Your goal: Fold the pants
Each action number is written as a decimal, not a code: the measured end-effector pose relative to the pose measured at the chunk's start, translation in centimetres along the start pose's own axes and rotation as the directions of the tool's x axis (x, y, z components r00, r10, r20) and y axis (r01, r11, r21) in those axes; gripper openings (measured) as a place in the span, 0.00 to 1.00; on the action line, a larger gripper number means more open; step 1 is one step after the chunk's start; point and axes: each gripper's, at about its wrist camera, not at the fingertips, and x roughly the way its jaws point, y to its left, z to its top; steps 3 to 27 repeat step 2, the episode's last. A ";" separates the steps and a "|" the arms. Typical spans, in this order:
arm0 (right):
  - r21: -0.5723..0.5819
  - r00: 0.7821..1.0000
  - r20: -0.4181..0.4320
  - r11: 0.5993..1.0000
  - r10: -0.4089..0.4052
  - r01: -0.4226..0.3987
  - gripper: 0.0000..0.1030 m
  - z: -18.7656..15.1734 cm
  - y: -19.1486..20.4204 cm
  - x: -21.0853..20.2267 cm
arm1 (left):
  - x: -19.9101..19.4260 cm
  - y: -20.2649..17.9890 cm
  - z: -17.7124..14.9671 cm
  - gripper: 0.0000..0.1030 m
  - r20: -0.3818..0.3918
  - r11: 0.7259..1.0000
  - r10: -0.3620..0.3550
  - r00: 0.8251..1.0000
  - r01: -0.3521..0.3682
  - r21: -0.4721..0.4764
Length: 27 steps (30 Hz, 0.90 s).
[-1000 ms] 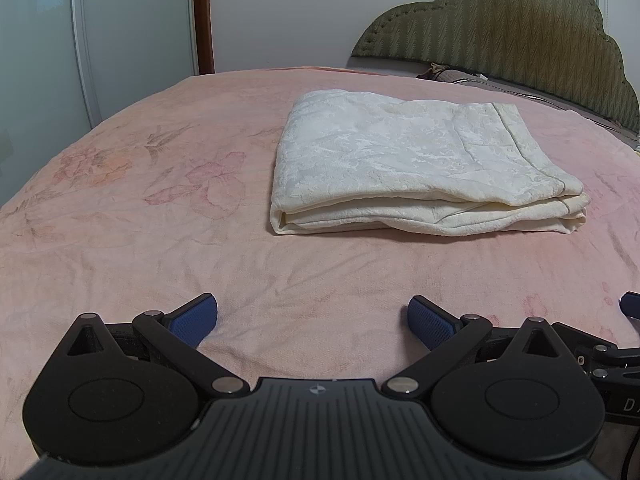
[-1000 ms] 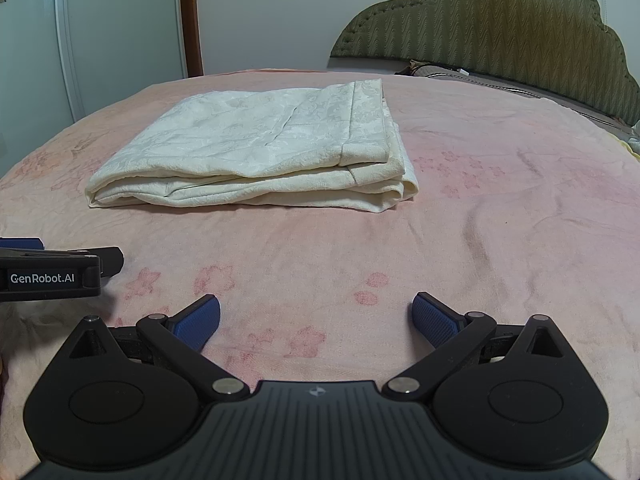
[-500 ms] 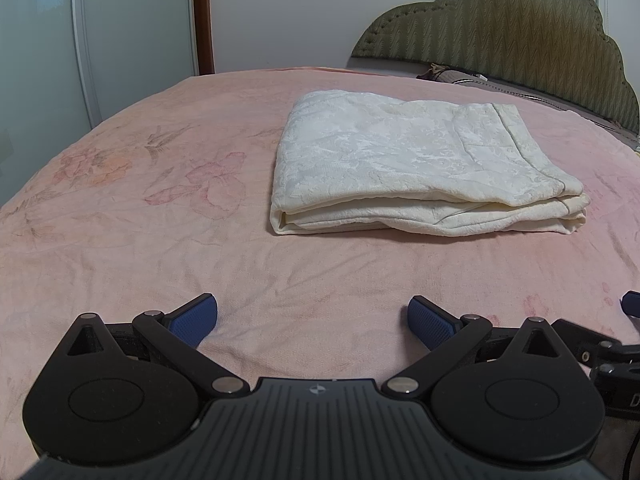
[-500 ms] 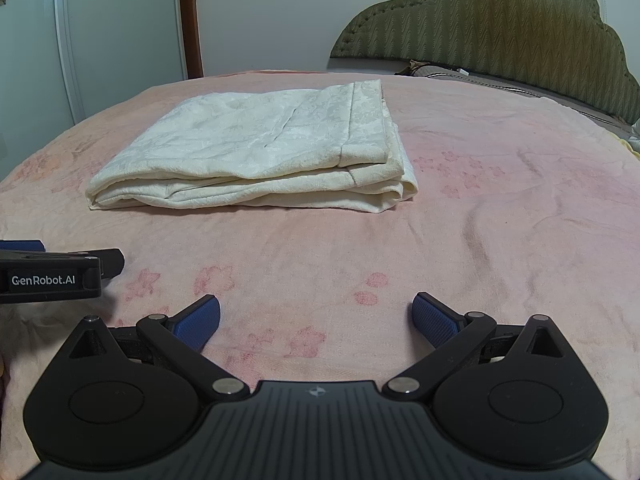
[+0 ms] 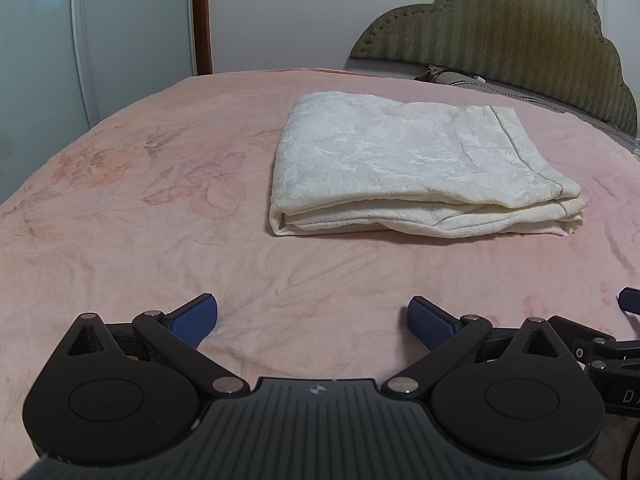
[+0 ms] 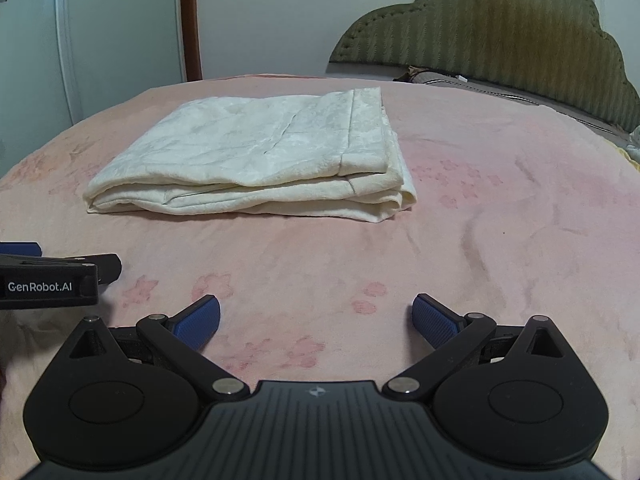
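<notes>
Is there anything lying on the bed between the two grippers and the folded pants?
Nothing visible. Only bare pink bedspread lies between the open left gripper and the folded cream pants, and likewise ahead of the open right gripper.

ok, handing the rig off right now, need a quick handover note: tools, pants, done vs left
Left tool: open, empty, low over the pink bedspread, short of the pants.
Right tool: open, empty, alongside it, also clear of the cloth.
Pants: cream, folded into a flat layered rectangle mid-bed, lying free, nothing touching them.
Done: the folds look complete; the stack sits fairly square.
Left: probably nothing beyond a check of the slightly uneven near edge; tidy it if you want it neater.
</notes>
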 end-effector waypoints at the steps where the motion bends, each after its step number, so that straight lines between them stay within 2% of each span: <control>1: 0.004 1.000 -0.001 1.000 0.005 -0.005 1.00 0.0 -0.1 0.0 | -0.2 0.3 0.0 0.99 0.006 1.000 -0.007 1.000 0.007 -0.005; 27: 0.008 1.000 -0.001 1.000 0.011 -0.010 1.00 0.1 -0.2 -0.1 | -0.4 0.4 0.0 0.99 0.013 1.000 -0.010 1.000 0.010 -0.006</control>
